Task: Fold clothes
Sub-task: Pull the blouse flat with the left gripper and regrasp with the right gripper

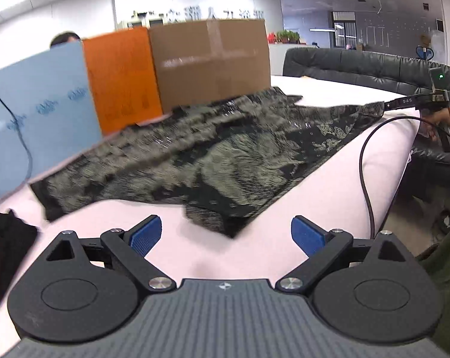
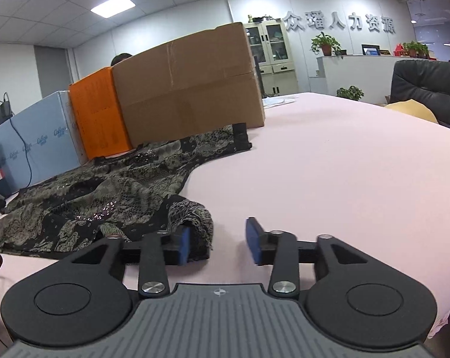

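Note:
A dark patterned garment point(image 1: 201, 155) lies spread on the pink table point(image 1: 329, 185). My left gripper point(image 1: 226, 235) is open, just short of the garment's near corner, touching nothing. In the left wrist view my right gripper point(image 1: 404, 103) shows at the far right by the garment's far corner. In the right wrist view the garment point(image 2: 105, 191) lies to the left, and my right gripper point(image 2: 219, 244) is open with a bunched fold of the cloth against its left pad point(image 2: 184, 244); the right pad point(image 2: 253, 244) is bare.
A brown cardboard box point(image 2: 189, 89), an orange box point(image 2: 98, 116) and a blue box point(image 2: 43, 137) stand along the back of the table. A black cable point(image 1: 368, 179) runs over the table edge. A black sofa point(image 1: 359, 65) stands beyond. Black cloth point(image 1: 4, 247) lies at the left.

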`<state>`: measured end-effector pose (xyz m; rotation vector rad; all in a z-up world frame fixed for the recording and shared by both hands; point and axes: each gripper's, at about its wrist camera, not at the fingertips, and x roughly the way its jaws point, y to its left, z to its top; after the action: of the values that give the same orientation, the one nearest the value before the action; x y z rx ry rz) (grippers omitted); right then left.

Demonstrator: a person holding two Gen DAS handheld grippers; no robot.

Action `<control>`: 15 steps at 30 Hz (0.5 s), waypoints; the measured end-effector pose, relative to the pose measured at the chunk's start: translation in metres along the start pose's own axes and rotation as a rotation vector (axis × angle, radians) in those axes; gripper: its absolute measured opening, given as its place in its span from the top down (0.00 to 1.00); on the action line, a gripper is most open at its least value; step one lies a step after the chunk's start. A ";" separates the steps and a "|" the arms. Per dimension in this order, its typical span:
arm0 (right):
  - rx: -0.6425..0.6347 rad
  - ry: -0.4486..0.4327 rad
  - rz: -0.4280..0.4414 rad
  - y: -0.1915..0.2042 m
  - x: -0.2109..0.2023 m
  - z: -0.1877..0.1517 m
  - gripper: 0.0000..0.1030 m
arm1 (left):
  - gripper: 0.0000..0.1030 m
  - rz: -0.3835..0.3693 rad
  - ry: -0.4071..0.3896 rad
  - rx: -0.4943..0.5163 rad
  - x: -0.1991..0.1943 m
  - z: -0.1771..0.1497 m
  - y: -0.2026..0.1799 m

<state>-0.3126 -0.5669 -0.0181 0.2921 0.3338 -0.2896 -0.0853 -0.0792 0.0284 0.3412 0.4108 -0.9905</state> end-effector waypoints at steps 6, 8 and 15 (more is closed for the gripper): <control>-0.067 0.027 0.062 0.011 0.012 -0.001 0.96 | 0.96 0.043 0.001 -0.068 0.027 0.011 0.001; -0.093 0.026 0.086 0.016 0.015 0.003 0.98 | 0.96 0.051 -0.029 -0.070 0.022 0.017 0.002; -0.139 -0.085 0.142 0.033 -0.020 0.031 0.98 | 0.96 0.122 -0.165 -0.096 -0.048 0.038 0.012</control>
<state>-0.3113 -0.5424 0.0247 0.1647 0.2468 -0.1372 -0.0915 -0.0552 0.0858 0.1941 0.2833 -0.8690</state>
